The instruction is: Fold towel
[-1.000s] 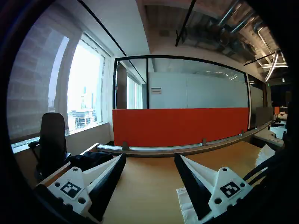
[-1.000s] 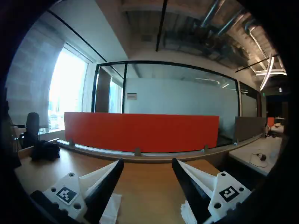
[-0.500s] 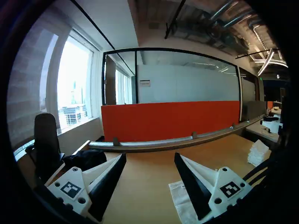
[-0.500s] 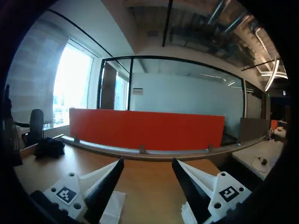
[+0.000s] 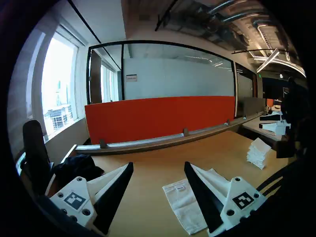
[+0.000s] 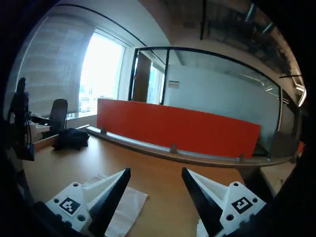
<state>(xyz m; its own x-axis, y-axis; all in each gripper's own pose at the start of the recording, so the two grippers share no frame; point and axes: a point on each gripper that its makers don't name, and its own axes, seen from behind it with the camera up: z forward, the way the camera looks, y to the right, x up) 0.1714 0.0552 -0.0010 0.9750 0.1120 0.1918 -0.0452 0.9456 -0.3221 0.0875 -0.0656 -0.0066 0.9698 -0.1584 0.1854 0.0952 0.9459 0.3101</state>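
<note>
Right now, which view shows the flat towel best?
The left gripper view: the flat towel lies spread on the desk, most of its outline visible beside the left tool. In the right gripper view, one corner pokes out past the right tool.

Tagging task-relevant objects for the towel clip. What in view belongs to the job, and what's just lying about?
Job:
- flat white towel on the desk
- stack of folded towels, probably part of the batch
- left gripper and right gripper, both open

Lying about:
- black bundle
- office chair
- orange divider
</note>
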